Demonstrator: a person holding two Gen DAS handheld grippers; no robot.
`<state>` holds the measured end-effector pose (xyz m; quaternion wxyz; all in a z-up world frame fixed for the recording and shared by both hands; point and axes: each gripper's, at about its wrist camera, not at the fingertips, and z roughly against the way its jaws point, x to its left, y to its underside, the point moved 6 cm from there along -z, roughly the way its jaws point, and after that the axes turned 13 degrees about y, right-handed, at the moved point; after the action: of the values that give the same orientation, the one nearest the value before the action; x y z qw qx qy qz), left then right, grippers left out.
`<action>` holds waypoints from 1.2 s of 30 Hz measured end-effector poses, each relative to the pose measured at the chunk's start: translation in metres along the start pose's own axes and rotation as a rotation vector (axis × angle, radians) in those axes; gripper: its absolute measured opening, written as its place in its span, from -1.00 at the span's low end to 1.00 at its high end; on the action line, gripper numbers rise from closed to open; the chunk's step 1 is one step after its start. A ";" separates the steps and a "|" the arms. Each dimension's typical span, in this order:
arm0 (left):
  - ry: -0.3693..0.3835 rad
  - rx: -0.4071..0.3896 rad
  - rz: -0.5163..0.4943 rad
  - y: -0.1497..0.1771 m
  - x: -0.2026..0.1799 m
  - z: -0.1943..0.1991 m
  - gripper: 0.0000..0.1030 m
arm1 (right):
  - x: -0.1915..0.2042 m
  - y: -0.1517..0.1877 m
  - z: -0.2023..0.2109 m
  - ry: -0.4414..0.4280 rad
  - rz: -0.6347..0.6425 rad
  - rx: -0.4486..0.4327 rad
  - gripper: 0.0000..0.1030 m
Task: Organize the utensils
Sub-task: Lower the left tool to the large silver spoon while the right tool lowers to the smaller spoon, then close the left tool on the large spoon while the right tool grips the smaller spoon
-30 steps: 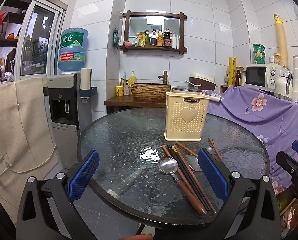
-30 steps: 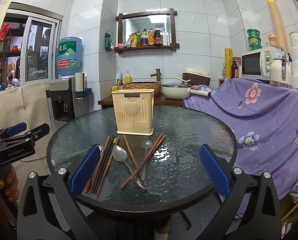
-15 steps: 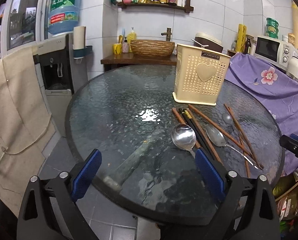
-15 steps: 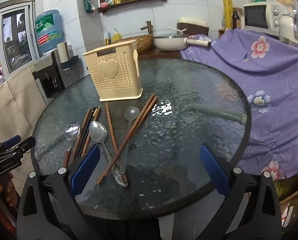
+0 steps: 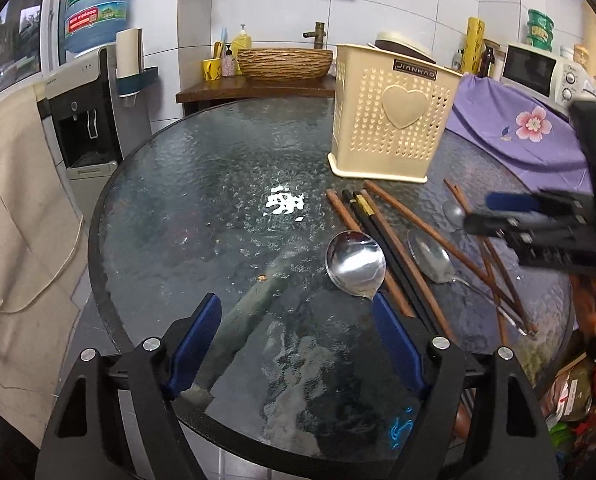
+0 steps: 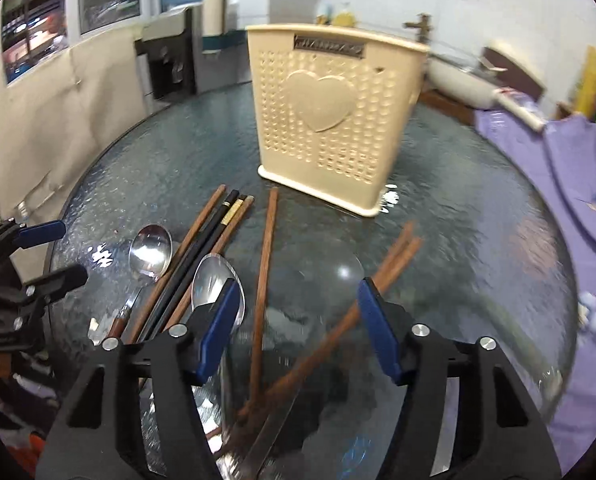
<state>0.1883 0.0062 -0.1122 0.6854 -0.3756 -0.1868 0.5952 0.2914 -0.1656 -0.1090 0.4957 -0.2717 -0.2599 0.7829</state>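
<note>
A cream utensil holder [image 5: 392,116] with a heart stands upright on the round glass table [image 5: 202,200]; it also shows in the right wrist view [image 6: 330,120]. In front of it lie several chopsticks [image 5: 382,248], brown and black, and three spoons. My left gripper [image 5: 296,334] is open and empty, just short of the wood-handled spoon [image 5: 354,262]. My right gripper [image 6: 296,324] is open and empty, low over the brown chopsticks [image 6: 264,264], with a metal spoon [image 6: 216,284] by its left finger and a clear spoon [image 6: 340,270] between the fingers.
A purple flowered cloth [image 5: 510,136] covers furniture to the right. A water dispenser [image 5: 86,112] and beige cloth [image 5: 18,200] stand left. A side table with a woven basin [image 5: 284,64] is behind the table. A microwave [image 5: 538,72] sits far right.
Both grippers have moved forward and down toward the utensils. The right gripper now hovers over the chopsticks; the left has closed in on the wood-handled spoon. Both stay open.
</note>
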 end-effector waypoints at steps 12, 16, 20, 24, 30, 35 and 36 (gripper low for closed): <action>0.025 0.027 0.002 -0.004 -0.001 -0.012 0.47 | -0.011 -0.002 -0.057 0.009 0.013 0.160 0.08; 0.043 0.054 0.006 -0.003 -0.007 -0.020 0.36 | -0.015 0.003 -0.055 0.008 -0.003 0.178 -0.19; 0.053 0.080 0.002 -0.005 -0.015 -0.029 0.32 | -0.024 0.003 -0.053 0.004 -0.023 0.193 -0.27; 0.047 0.085 -0.004 -0.010 -0.023 -0.035 0.32 | -0.026 0.008 -0.049 0.012 -0.027 0.189 -0.27; 0.027 0.121 0.038 -0.013 -0.026 -0.052 0.32 | -0.028 0.011 -0.045 -0.002 -0.064 0.174 -0.28; -0.008 0.125 0.047 -0.015 -0.031 -0.062 0.32 | -0.032 0.008 -0.041 0.003 -0.077 0.149 -0.28; -0.013 0.124 0.058 -0.017 -0.032 -0.064 0.31 | -0.032 0.007 -0.040 0.000 -0.077 0.145 -0.28</action>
<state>0.2373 -0.0426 -0.1351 0.6886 -0.3338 -0.1432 0.6277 0.3253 -0.1918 -0.1372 0.5438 -0.2249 -0.2127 0.7800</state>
